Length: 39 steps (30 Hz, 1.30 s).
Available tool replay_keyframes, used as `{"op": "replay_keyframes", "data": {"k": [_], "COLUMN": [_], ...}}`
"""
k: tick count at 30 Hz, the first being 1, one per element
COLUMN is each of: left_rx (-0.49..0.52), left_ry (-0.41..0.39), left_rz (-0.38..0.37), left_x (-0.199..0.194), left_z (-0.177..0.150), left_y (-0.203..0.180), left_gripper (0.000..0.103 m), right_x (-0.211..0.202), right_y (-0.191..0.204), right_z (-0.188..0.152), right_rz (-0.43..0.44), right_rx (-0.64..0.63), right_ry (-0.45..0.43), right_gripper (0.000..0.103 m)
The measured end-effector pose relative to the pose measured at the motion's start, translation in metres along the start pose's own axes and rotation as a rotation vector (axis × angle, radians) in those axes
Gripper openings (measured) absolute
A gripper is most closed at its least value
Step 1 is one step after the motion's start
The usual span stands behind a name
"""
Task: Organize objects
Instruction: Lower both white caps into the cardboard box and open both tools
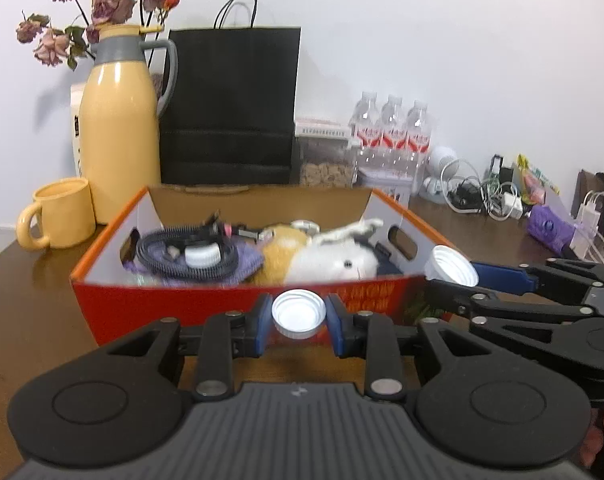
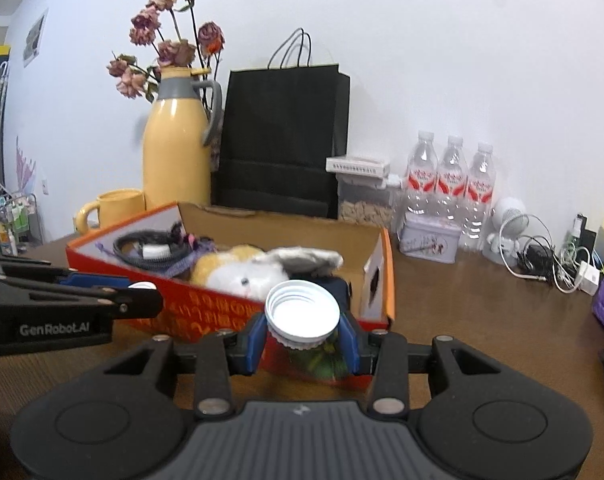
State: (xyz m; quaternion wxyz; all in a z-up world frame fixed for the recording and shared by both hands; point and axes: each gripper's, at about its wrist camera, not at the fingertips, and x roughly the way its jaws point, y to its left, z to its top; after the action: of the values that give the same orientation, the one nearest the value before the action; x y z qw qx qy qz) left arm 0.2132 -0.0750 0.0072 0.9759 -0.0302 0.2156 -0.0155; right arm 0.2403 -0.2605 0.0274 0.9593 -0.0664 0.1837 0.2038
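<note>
- Nearest the lens, the left gripper (image 1: 299, 316) was clamped on a small white cap (image 1: 299, 314), its blue pads pressed to both sides of the rim, open side up.
- To its right, the right gripper (image 2: 302, 330) gripped a larger white cap (image 2: 302, 312) in the same way; the green and dark object under that cap was too blurred to name.
- Both caps hung just before the near wall of the red box (image 1: 230, 300), not yet over its opening.
- Inside the box, left to right, lay a coiled black cord (image 1: 182, 256) with another white cap on it, on a purple cloth (image 1: 246, 264), then a yellow-and-white plush toy (image 1: 322, 258).
- The step in hand looked like carrying the caps to the box. The next move would call for bringing each cap over the near wall and releasing it above a free spot, probably beside the cord.
- Behind the box stood a yellow mug (image 1: 62, 214), a yellow flask (image 1: 120, 128), a black paper bag (image 1: 230, 108) and water bottles (image 1: 394, 132).
- The box floor under the plush toy was hidden, and the tangle of cables (image 1: 482, 196) at far right was hard to sort out.
</note>
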Motion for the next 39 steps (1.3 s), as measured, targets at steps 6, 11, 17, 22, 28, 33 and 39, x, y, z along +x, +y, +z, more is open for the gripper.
{"op": "replay_keyframes", "data": {"k": [6, 11, 17, 22, 28, 33, 39], "left_rx": [-0.005, -0.008, -0.035, -0.057, -0.040, -0.016, -0.012], "left_ry": [-0.051, -0.086, -0.109, -0.107, -0.073, -0.057, -0.115], "left_rz": [0.008, 0.023, 0.058, 0.064, 0.064, 0.071, 0.089], "left_x": [0.001, 0.009, 0.033, 0.053, 0.073, 0.077, 0.069], "left_z": [0.024, 0.045, 0.068, 0.080, 0.079, 0.074, 0.071], "left_y": [0.016, 0.029, 0.051, 0.065, 0.069, 0.066, 0.071], "left_gripper": [0.030, 0.030, 0.030, 0.030, 0.030, 0.032, 0.103], "right_x": [0.010, 0.029, 0.062, 0.089, 0.108, 0.113, 0.107], "right_y": [0.010, 0.019, 0.028, 0.032, 0.024, 0.019, 0.010], "right_z": [0.028, 0.053, 0.074, 0.081, 0.077, 0.072, 0.066], "right_rz": [0.017, 0.026, 0.028, 0.021, 0.016, 0.017, -0.024], "right_rx": [-0.011, -0.016, -0.016, -0.019, 0.013, 0.028, 0.045], "right_ry": [-0.035, -0.055, -0.045, -0.024, -0.010, 0.014, 0.007], "right_gripper": [0.038, 0.038, 0.038, 0.038, 0.038, 0.038, 0.102]}}
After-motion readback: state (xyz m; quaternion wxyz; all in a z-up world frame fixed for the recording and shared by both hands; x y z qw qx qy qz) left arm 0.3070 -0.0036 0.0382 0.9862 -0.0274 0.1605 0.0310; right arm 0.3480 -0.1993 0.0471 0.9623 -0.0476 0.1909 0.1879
